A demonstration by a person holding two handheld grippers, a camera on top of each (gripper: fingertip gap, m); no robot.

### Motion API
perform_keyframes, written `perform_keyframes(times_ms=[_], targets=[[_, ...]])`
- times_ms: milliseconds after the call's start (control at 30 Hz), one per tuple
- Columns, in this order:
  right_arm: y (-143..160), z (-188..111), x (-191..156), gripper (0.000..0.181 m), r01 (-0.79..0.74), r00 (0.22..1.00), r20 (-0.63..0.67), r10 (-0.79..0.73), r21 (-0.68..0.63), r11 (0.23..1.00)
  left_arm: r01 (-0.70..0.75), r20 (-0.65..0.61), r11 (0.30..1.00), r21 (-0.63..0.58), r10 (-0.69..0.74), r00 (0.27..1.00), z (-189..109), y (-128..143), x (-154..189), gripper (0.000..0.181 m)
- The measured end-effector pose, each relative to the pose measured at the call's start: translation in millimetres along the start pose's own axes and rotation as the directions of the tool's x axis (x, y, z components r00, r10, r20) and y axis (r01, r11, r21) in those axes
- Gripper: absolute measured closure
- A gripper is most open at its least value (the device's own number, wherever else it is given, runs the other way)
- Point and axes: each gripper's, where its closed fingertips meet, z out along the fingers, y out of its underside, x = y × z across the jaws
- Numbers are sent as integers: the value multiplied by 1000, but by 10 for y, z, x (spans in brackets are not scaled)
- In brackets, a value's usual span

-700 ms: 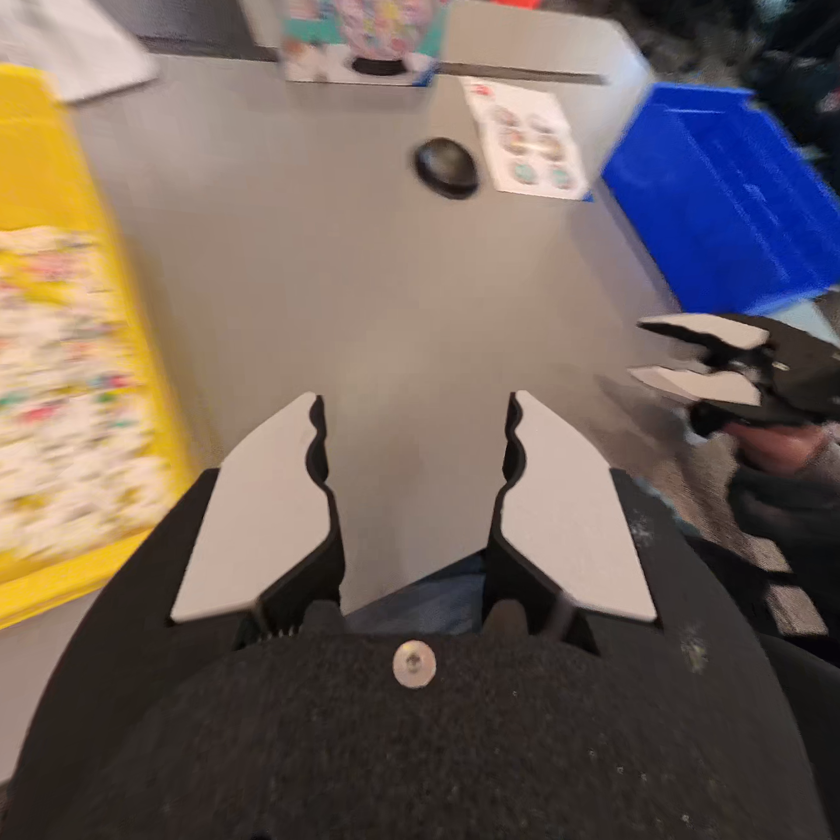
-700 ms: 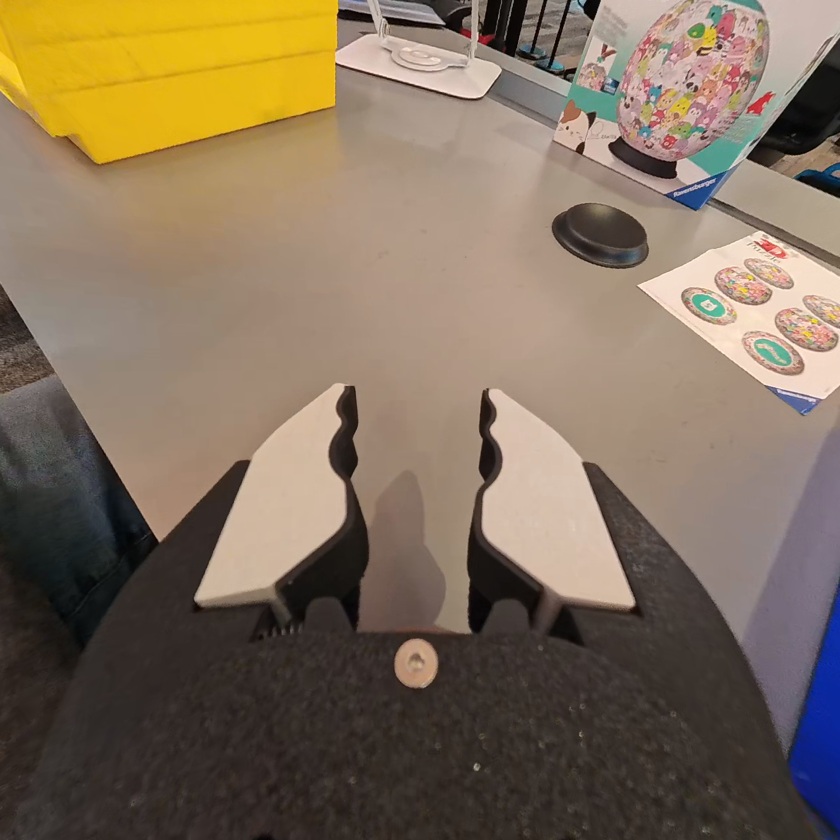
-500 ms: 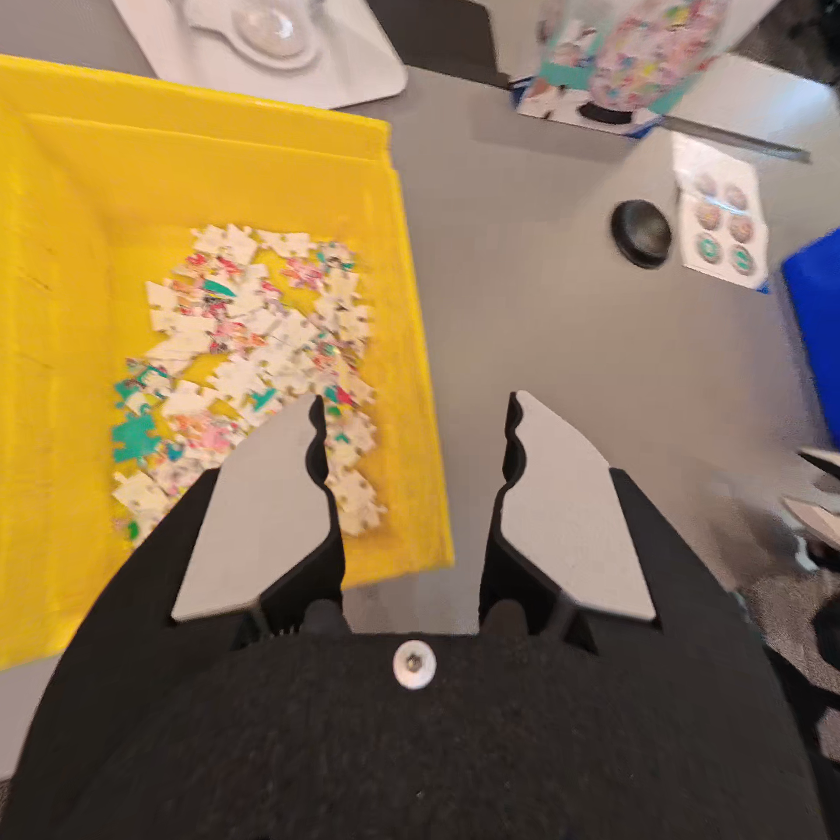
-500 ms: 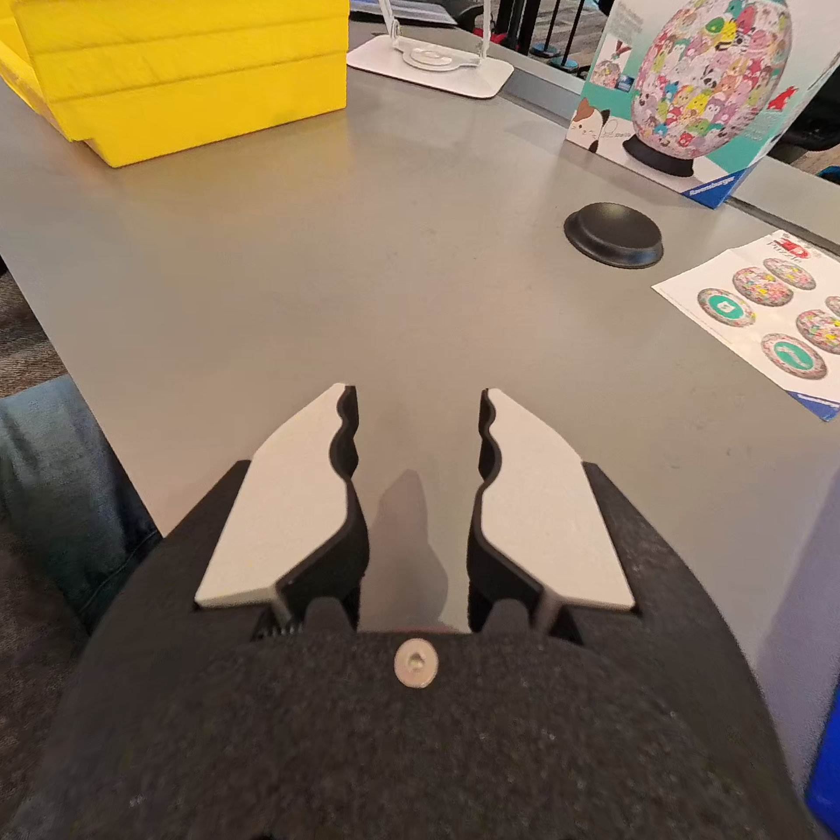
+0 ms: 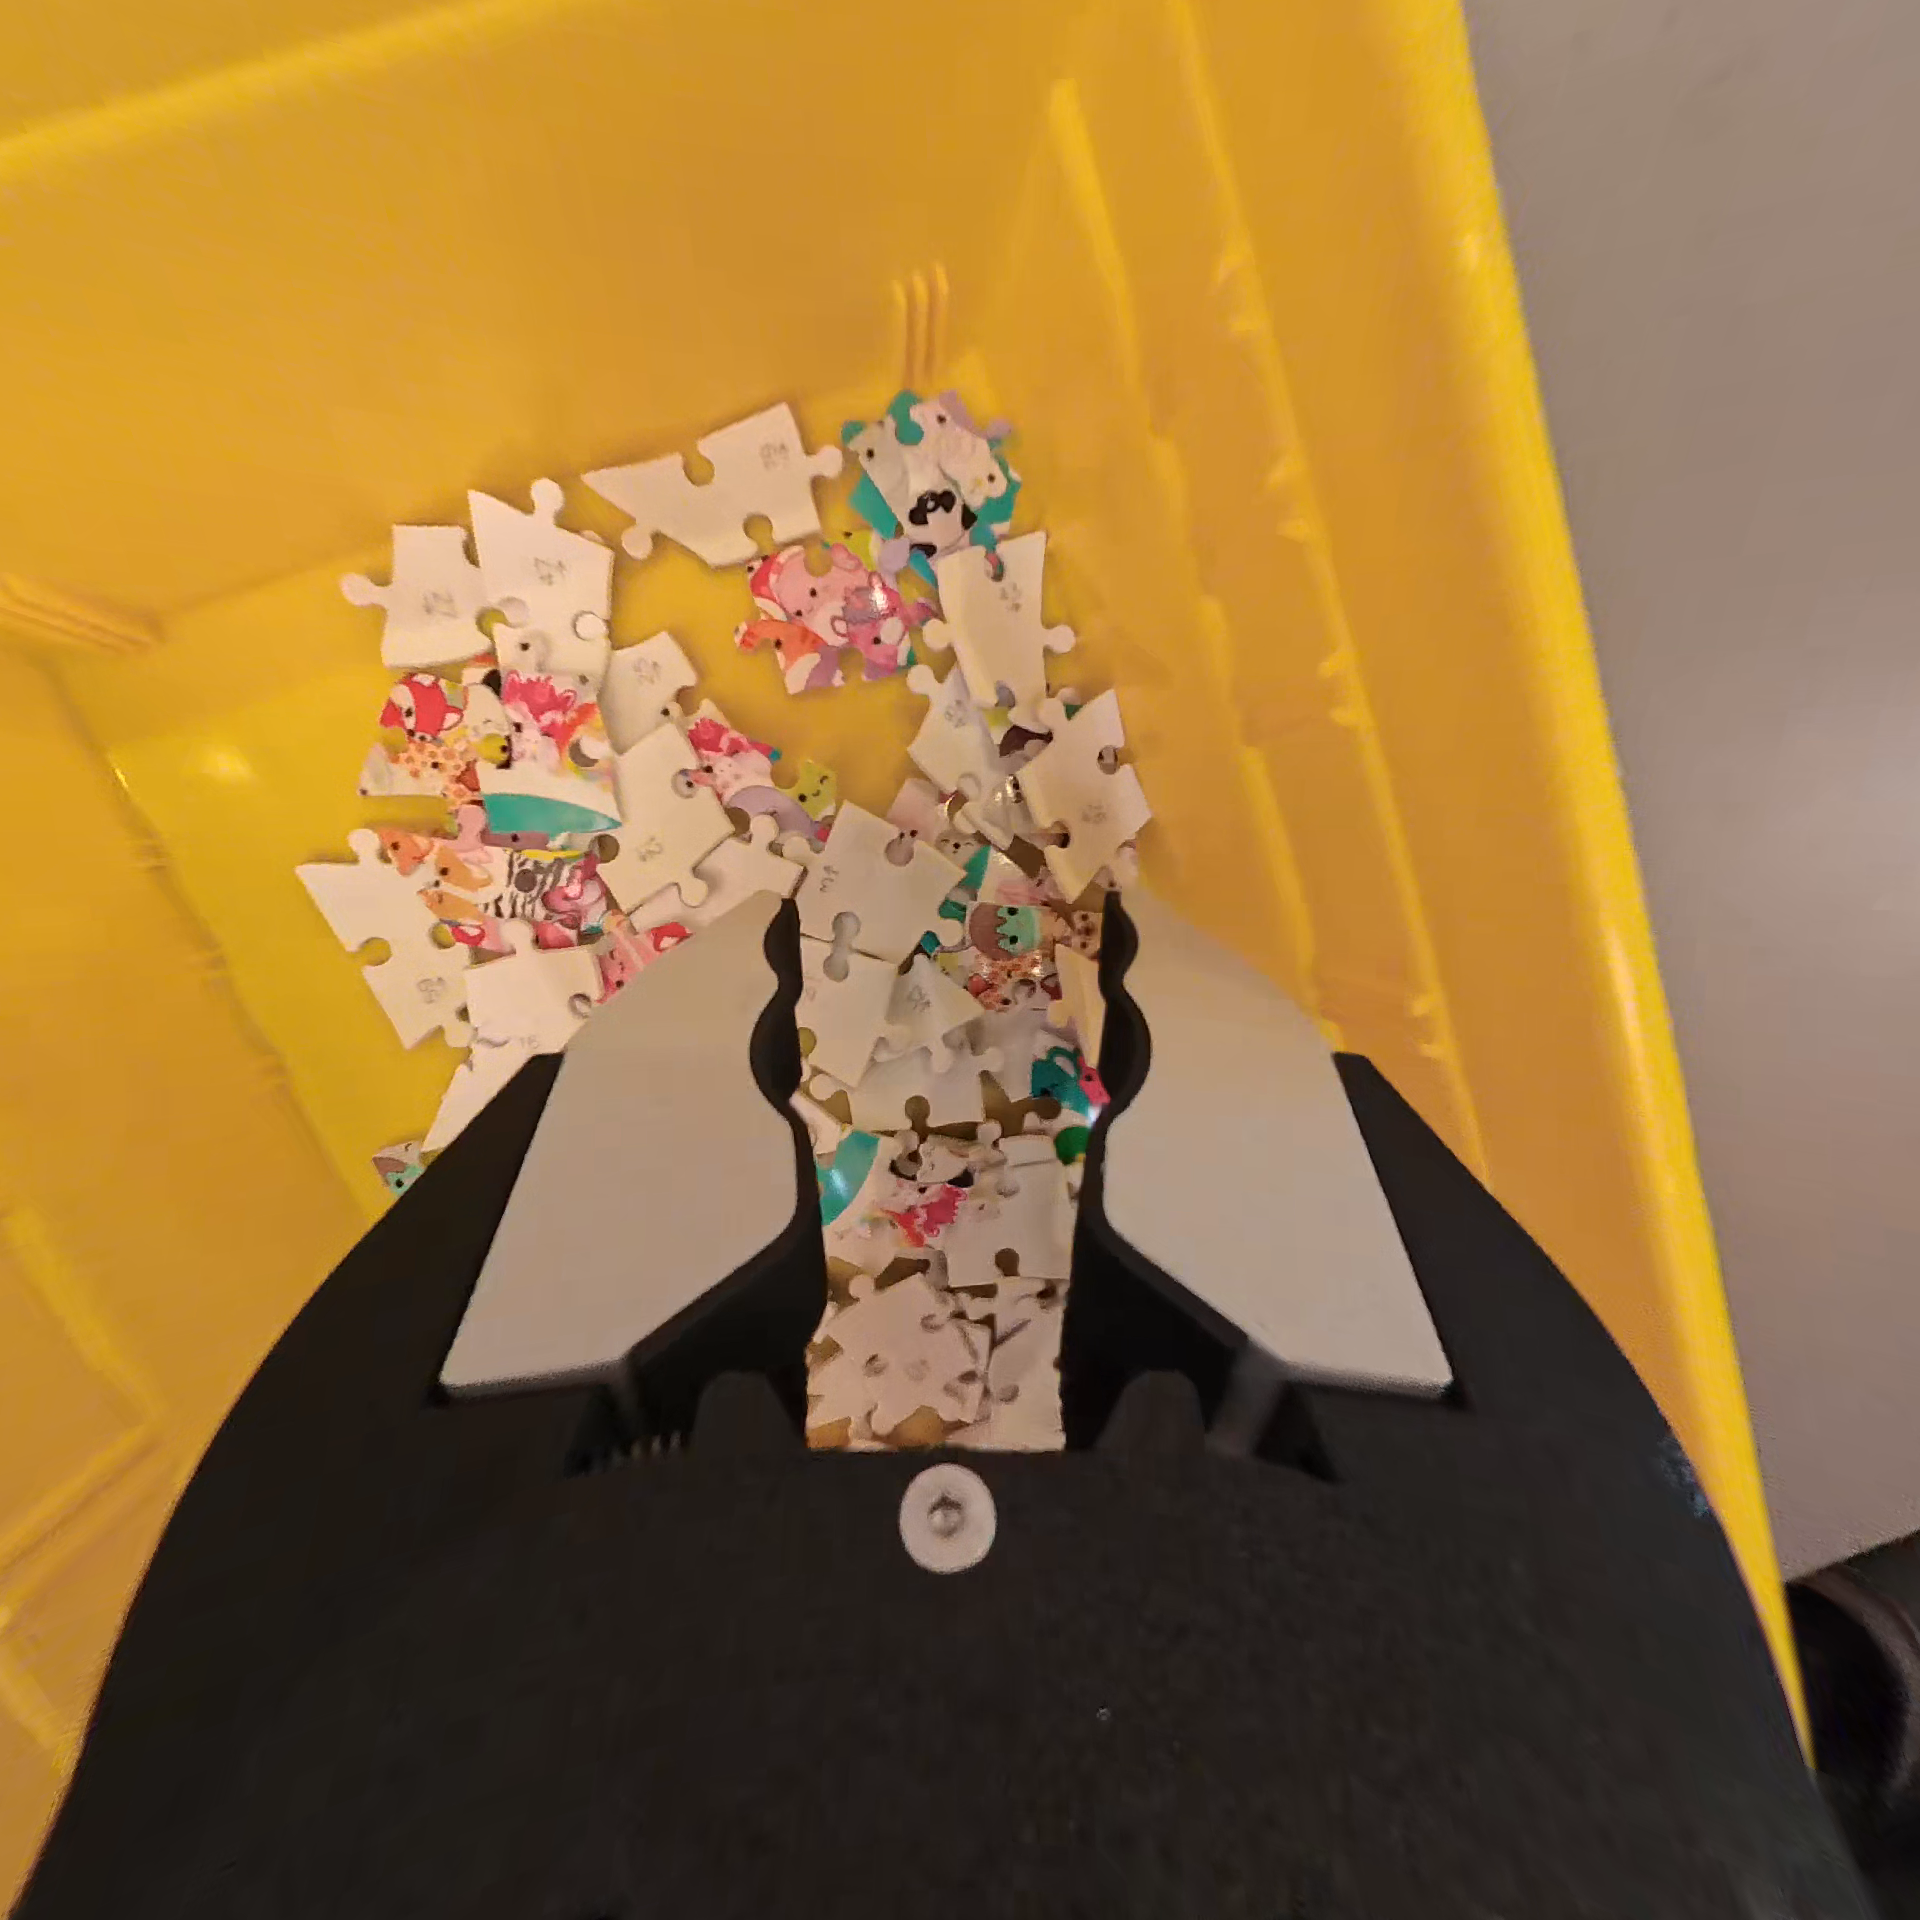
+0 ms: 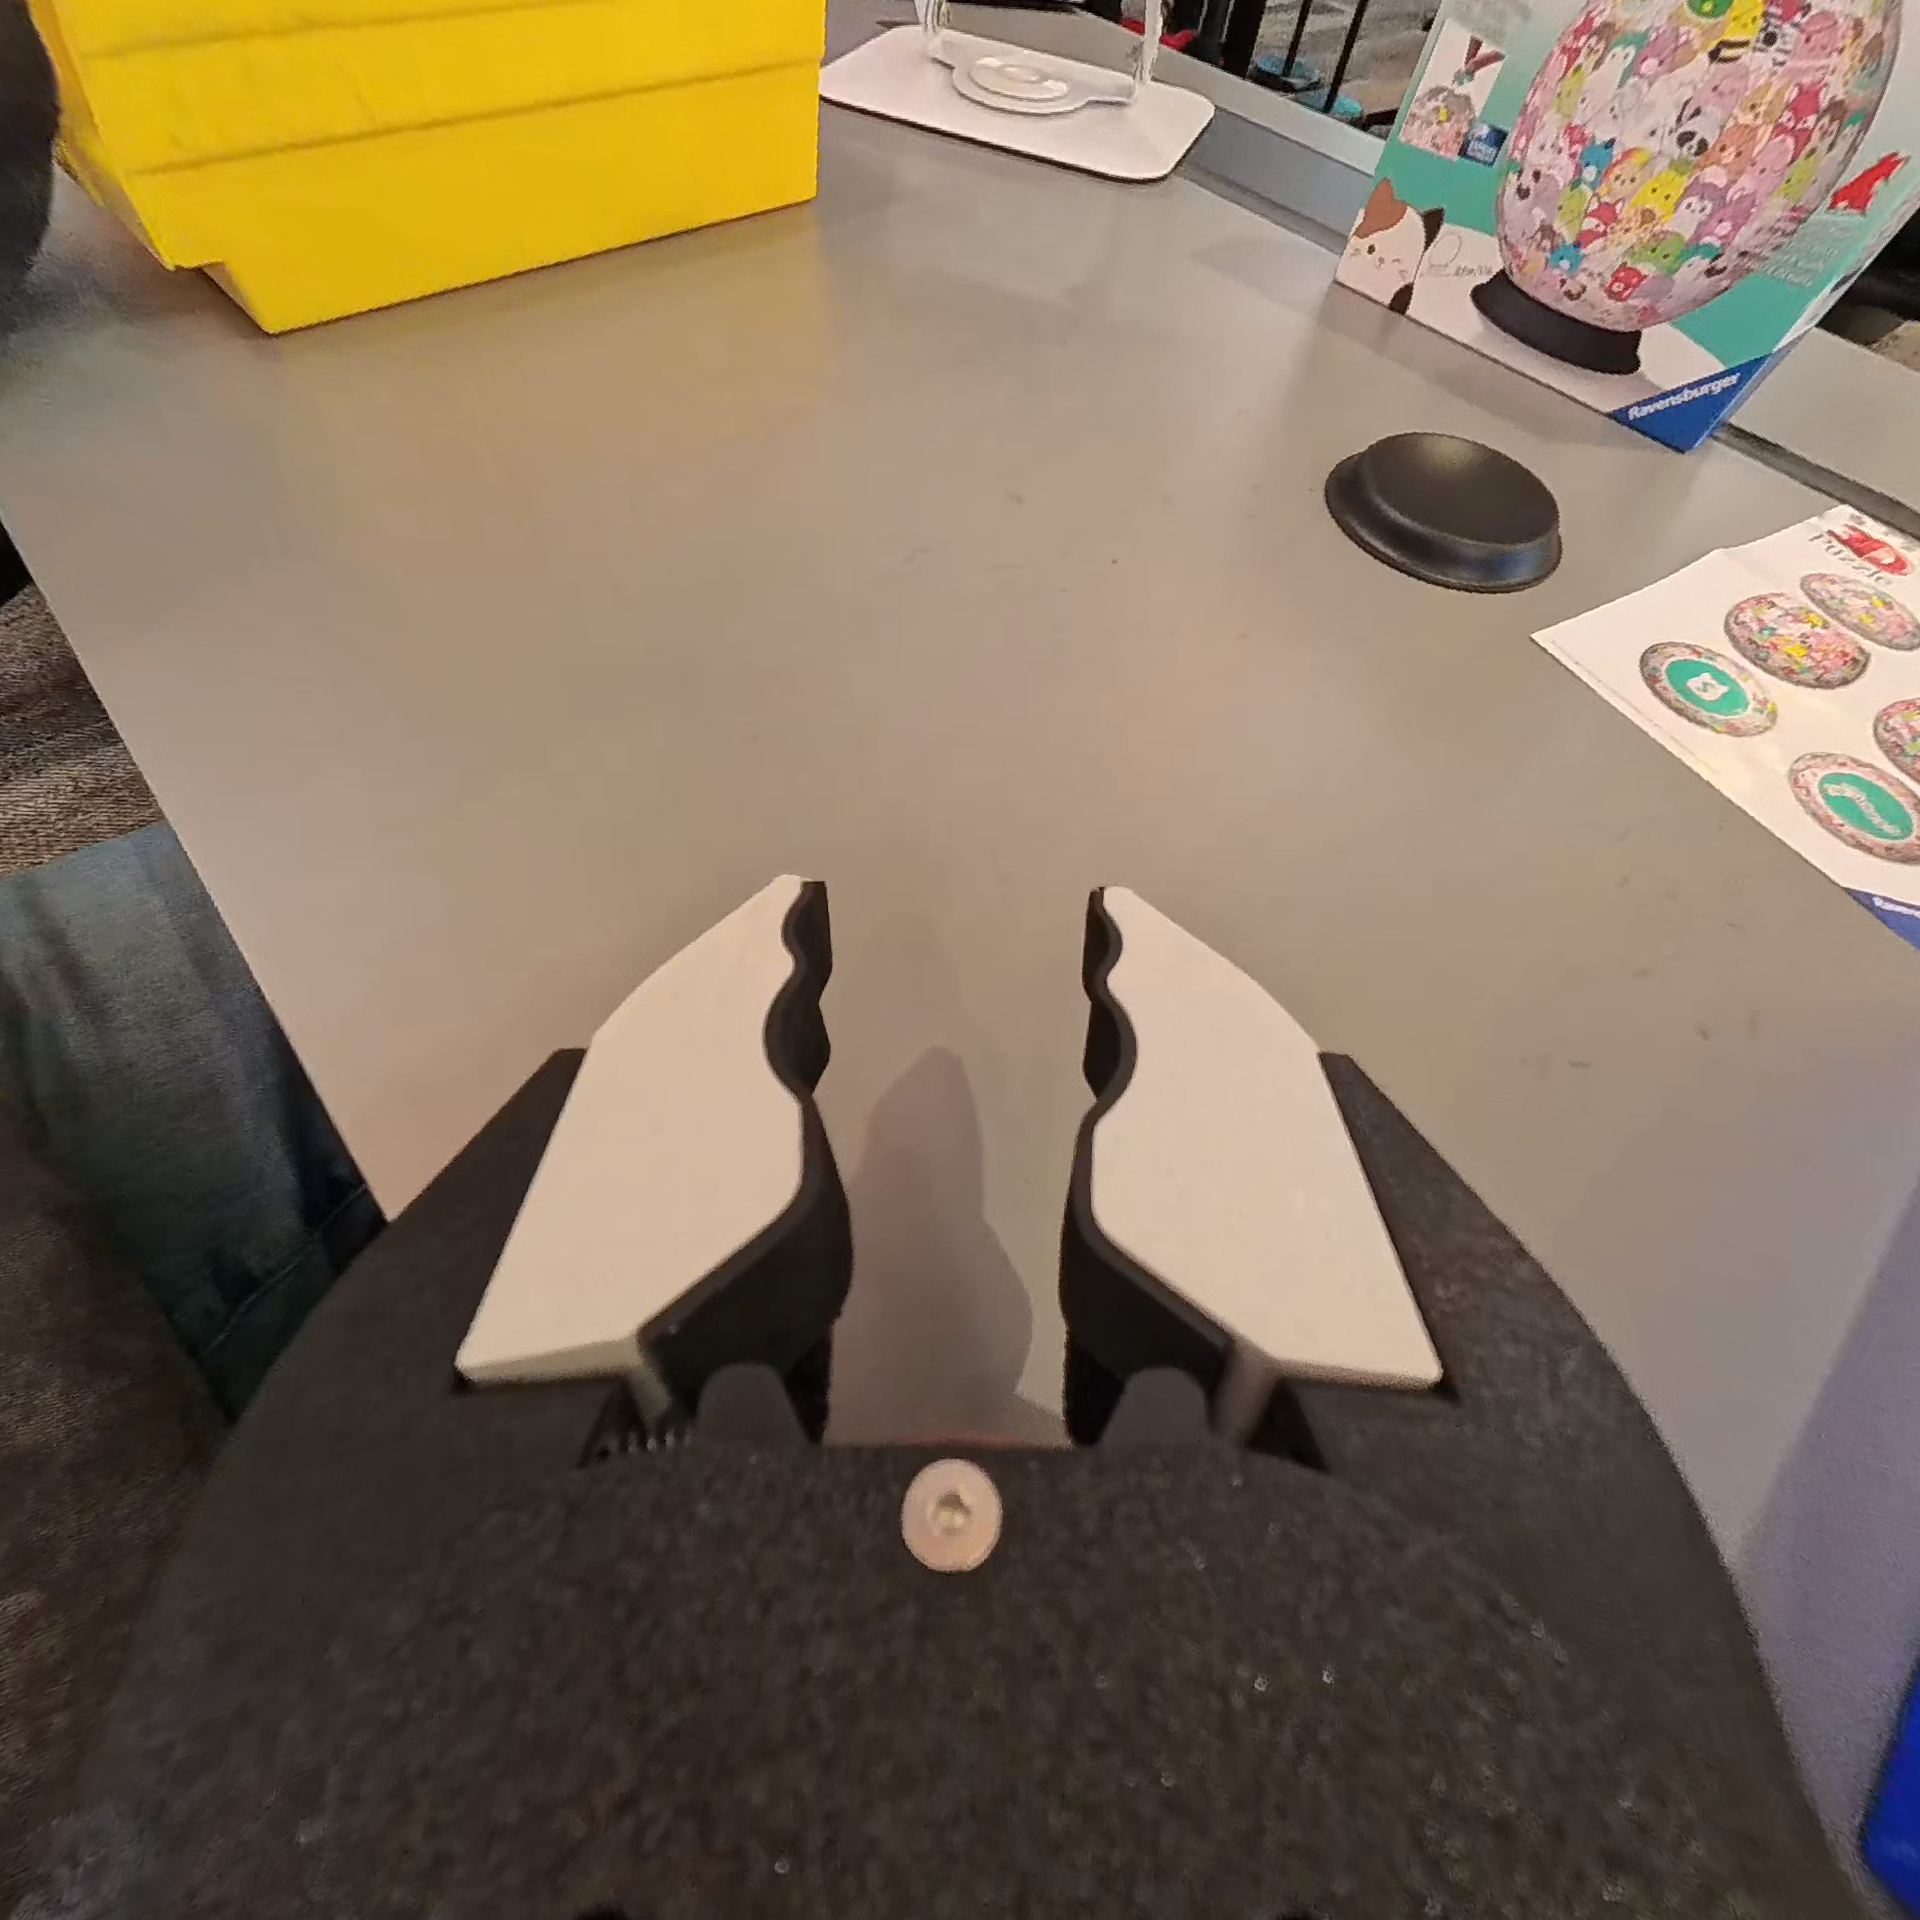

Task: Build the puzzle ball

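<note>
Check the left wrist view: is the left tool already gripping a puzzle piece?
No. The left tool is open above the loose pieces in the yellow bin, with nothing between its fingers.

We saw a bright yellow bin holding puzzle pieces, some plain white, others printed with pink, teal and orange cartoon animals; the table was matt grey, the round stand black, and the puzzle box teal with a many-coloured ball
</note>
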Motion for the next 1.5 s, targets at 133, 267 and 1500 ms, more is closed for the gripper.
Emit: perform_keyframes(times_ms=[133,267,1500], targets=[[1,15,-1,135,0,1000,1,0,-3,1000,-19,56,1000,-24,20,998,86,46,-111,128],[15,33,-11,136,-3,1000,8,3,-10,1000,-21,59,999,-42,24,998,134,83,-151,133],[50,32,6,141,-32,999,21,32,-26,999,-7,95,1000,8,6,995,218,61,-279,129]])
